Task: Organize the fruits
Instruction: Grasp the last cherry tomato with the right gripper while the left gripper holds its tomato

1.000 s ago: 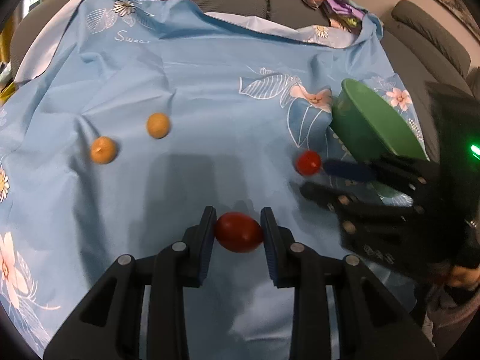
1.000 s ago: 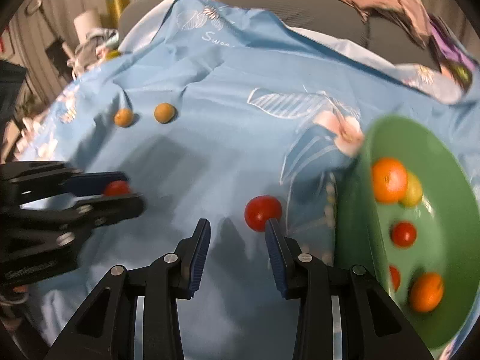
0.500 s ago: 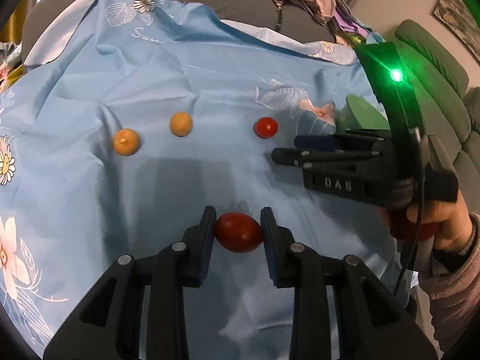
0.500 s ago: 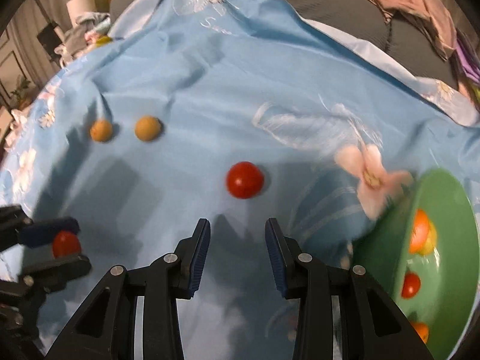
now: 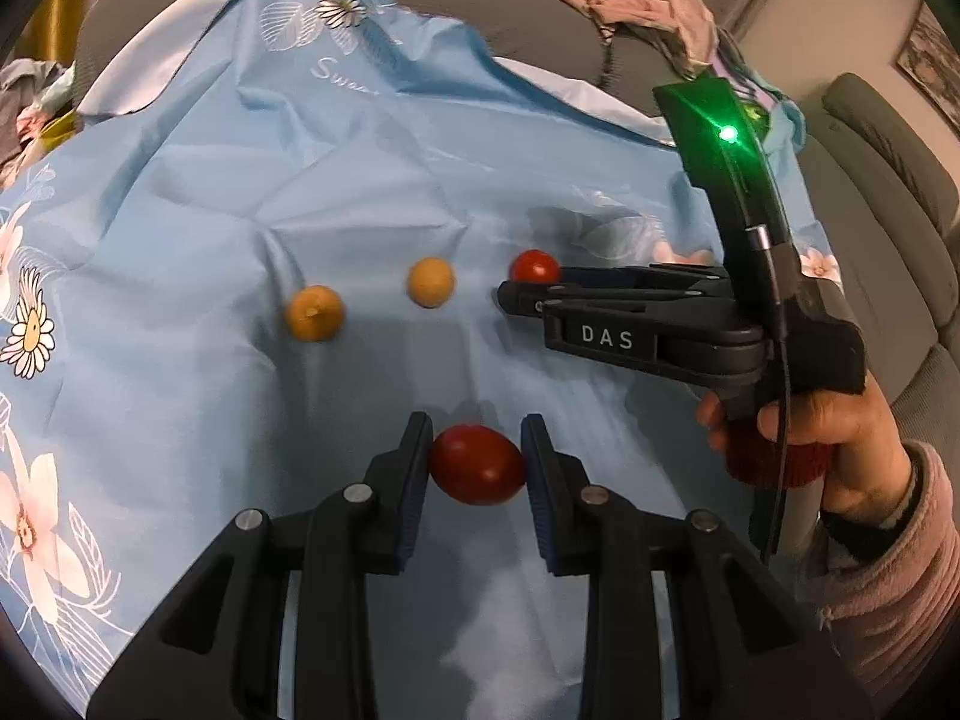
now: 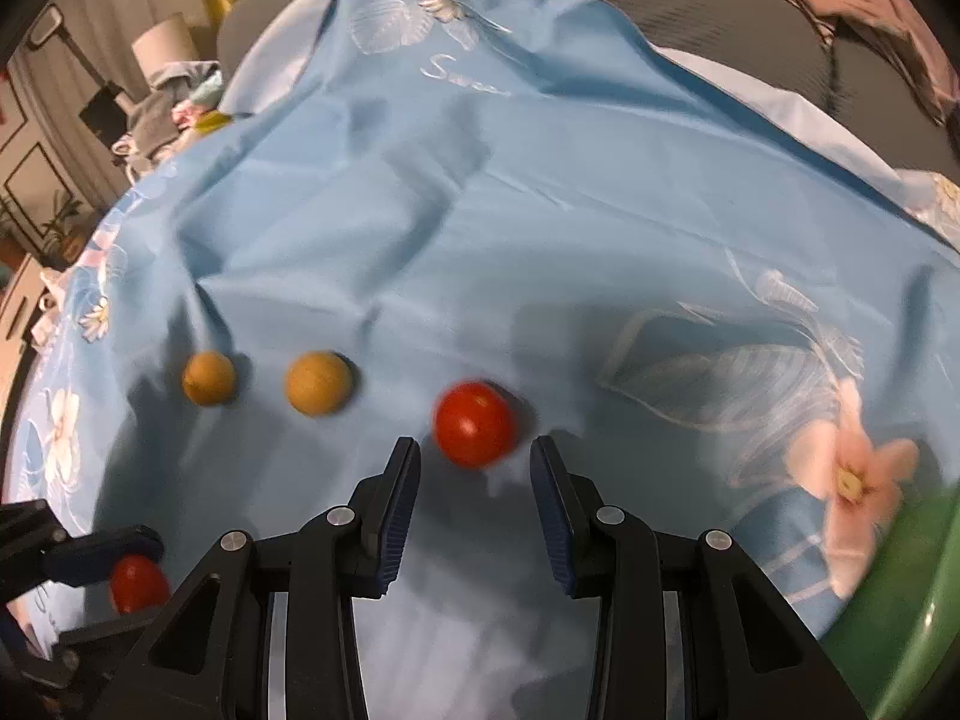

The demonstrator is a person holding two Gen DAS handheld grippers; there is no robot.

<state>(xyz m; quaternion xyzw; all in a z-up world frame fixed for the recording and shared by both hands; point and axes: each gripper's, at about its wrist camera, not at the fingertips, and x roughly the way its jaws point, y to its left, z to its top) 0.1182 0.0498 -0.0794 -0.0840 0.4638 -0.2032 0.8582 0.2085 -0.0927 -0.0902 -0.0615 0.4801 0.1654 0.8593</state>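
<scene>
- The left gripper [image 5: 477, 468] is clamping a dark red oval tomato [image 5: 478, 464] between its fingers [image 5: 414, 468], both blue pads pressing against the fruit's sides, holding it above the blue floral cloth [image 5: 240, 192].
- The right gripper [image 6: 474, 501] is sitting with its fingers [image 6: 396, 504] spread apart and holding nothing, hovering just short of a round red cherry tomato [image 6: 474, 423].
- That cherry tomato is lying on the cloth, just ahead of the gap between the right fingertips and not touching either pad.
- In the left wrist view the right gripper is reaching in from the right, its tips just beside the cherry tomato, with a green light glowing on its housing [image 5: 728, 133].
- The person's right hand [image 5: 840, 420] is gripping the tool's handle, a pink sleeve [image 5: 888, 570] covering the wrist.
- Two small yellow-orange fruits [image 6: 318, 383] are lying side by side on the cloth, left of the cherry tomato and apart from it.
- A green bowl [image 6: 900, 630] is showing only its rim at the lower right of the right wrist view, its contents hidden.
- The cloth is lying wrinkled over a grey sofa [image 5: 540, 12], with pink clothing [image 5: 648, 6] heaped on the sofa back.
</scene>
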